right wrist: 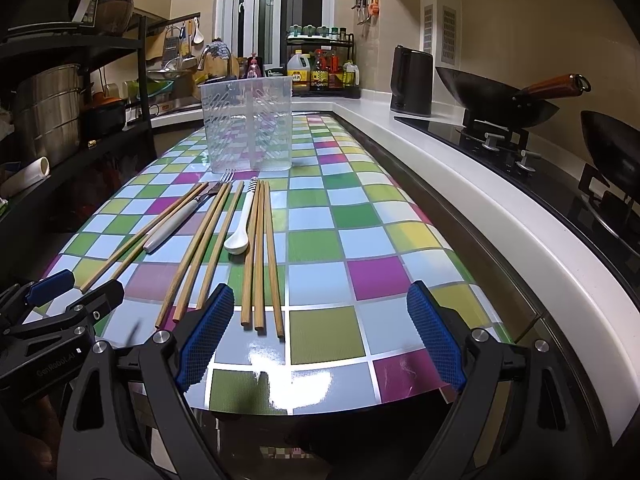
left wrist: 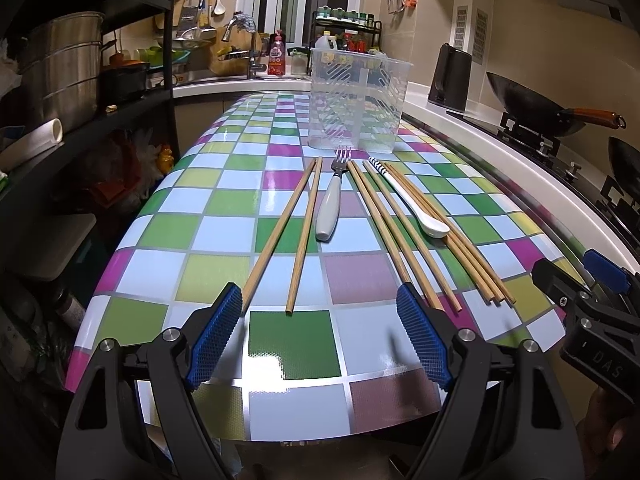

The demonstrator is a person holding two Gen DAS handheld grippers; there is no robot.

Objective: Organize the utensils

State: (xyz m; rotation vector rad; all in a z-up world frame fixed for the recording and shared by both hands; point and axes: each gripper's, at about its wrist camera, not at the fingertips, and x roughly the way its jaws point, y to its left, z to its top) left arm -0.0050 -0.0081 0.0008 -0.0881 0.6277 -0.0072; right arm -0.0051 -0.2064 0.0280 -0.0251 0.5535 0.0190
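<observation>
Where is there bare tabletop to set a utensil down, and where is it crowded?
Free: the checkered table right of the chopsticks, up to the counter edge; also the strip left of the outer chopstick pair. Crowded: the middle band before the clear holder, where fork, spoon and chopsticks lie close together.

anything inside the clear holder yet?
No utensils inside the clear holder; only its centre divider shows through. Fork, spoon and chopsticks lie on the table.
</observation>
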